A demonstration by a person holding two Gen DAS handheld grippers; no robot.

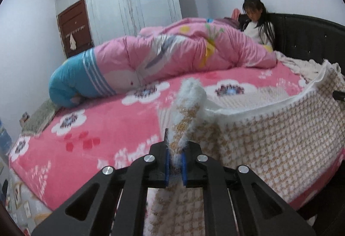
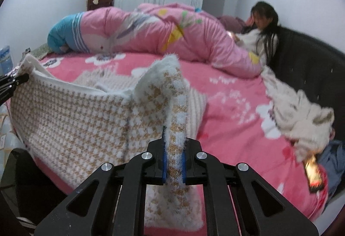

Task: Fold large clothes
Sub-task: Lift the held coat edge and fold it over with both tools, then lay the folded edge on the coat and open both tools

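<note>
Hanging fuzzy, tan-and-white houndstooth sweater (image 2: 75,115), white-edged, sagging mid-span

Bed (image 1: 90,128): pink plush cover with white flower print, dark padded headboard (image 2: 312,67) along one side. On it: bunched pink quilt (image 1: 172,50) with a blue end; fuzzy tan-and-white checked sweater (image 2: 71,119), partly raised off the cover; crumpled cream garment (image 2: 301,119); lit phone (image 2: 313,173); seated person (image 1: 258,27).
</note>
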